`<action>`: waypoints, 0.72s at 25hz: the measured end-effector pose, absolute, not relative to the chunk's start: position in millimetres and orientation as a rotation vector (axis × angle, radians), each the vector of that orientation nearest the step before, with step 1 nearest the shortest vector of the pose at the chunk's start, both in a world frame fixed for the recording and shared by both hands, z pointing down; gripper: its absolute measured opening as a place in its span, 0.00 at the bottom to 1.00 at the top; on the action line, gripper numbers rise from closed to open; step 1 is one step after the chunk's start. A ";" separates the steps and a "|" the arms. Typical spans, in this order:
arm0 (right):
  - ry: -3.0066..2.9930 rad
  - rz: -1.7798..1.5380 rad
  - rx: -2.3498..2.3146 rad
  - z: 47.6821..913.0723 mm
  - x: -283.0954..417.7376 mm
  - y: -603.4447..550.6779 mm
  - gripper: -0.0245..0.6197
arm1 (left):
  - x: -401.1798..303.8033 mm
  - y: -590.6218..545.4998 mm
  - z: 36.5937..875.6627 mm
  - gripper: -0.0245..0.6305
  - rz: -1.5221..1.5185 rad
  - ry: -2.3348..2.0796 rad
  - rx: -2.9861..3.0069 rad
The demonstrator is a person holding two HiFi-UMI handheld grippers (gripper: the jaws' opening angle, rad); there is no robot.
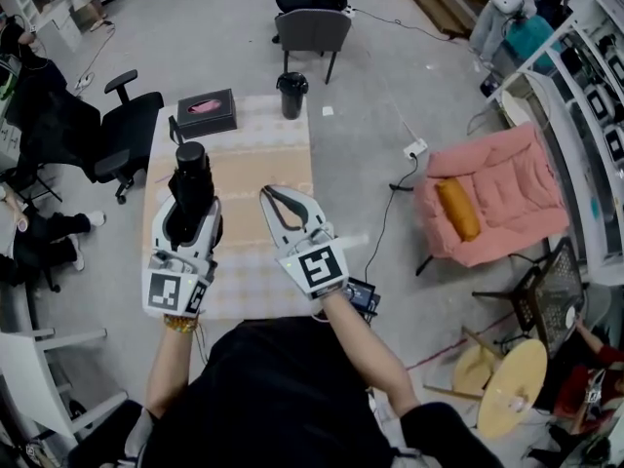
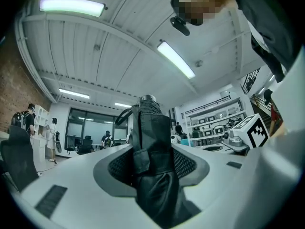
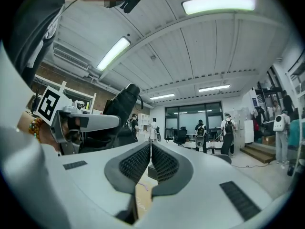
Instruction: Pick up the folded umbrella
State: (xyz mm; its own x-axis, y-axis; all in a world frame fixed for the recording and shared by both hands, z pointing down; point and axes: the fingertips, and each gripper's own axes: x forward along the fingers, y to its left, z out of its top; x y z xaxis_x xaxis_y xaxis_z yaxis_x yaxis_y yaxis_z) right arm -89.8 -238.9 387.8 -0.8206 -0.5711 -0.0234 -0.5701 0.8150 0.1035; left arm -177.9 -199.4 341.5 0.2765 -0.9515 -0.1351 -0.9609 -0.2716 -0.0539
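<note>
1. Head view: the left gripper clasped the folded umbrella upright, clear above the cloth-covered table, so the pick-up looked done; the right gripper hung just beside it, apart, seemingly spare.
2. Left gripper view: the jaws stood wide around the folded umbrella, pads pressing either side to keep it steady; black pleated fabric, strap-bound, with a rounded cap on top.
3. Right gripper view: the right gripper had its jaws pressed together, nothing between; the folded umbrella showed at left.
</note>
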 end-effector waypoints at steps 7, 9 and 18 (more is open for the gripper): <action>-2.982 -0.157 0.892 399.7 -104.6 -231.5 0.07 | -183.8 -202.6 371.2 0.36 0.075 1.870 -2.437; -2.981 -0.169 0.876 404.1 -104.3 -223.9 0.07 | -181.4 -197.4 379.0 0.36 0.067 1.879 -2.445; -2.984 -0.156 0.842 424.5 -109.8 -211.4 0.06 | -182.6 -187.0 409.0 0.36 0.027 1.912 -2.475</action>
